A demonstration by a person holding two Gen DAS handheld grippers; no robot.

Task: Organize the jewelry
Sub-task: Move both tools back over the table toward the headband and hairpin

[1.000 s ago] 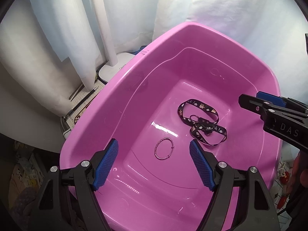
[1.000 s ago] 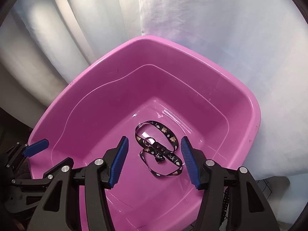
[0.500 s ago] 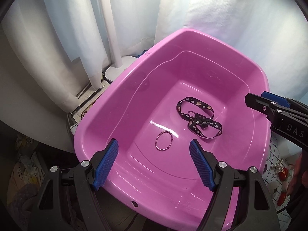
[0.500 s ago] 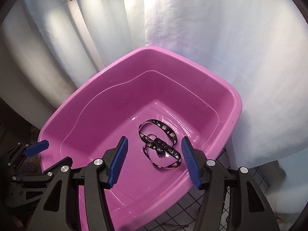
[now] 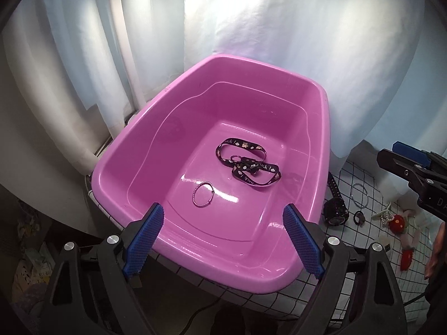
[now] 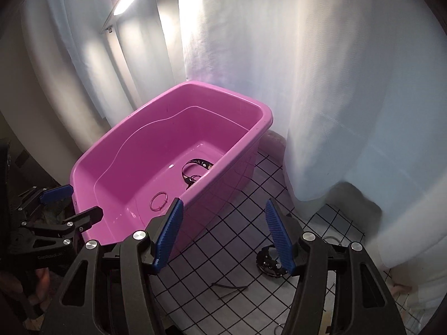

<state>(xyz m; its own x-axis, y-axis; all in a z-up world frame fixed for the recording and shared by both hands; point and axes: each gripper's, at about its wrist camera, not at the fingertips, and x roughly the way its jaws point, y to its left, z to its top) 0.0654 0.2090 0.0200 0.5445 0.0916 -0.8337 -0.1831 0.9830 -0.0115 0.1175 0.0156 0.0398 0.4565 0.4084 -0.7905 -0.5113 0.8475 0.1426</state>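
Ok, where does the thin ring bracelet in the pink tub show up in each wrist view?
Left wrist: bracelet lies on the tub floor, lower centre, nearer the camera than the black lanyard.
Right wrist: bracelet sits left of centre, by the tub's near wall.
Shared landmark: the pink tub.

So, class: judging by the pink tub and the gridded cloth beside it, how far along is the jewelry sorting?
Done: a black lanyard and a thin bracelet lie in the pink tub. In hand: nothing; left gripper and right gripper are both open and empty. Left: a black watch, a ring bangle and small pieces on the gridded cloth.
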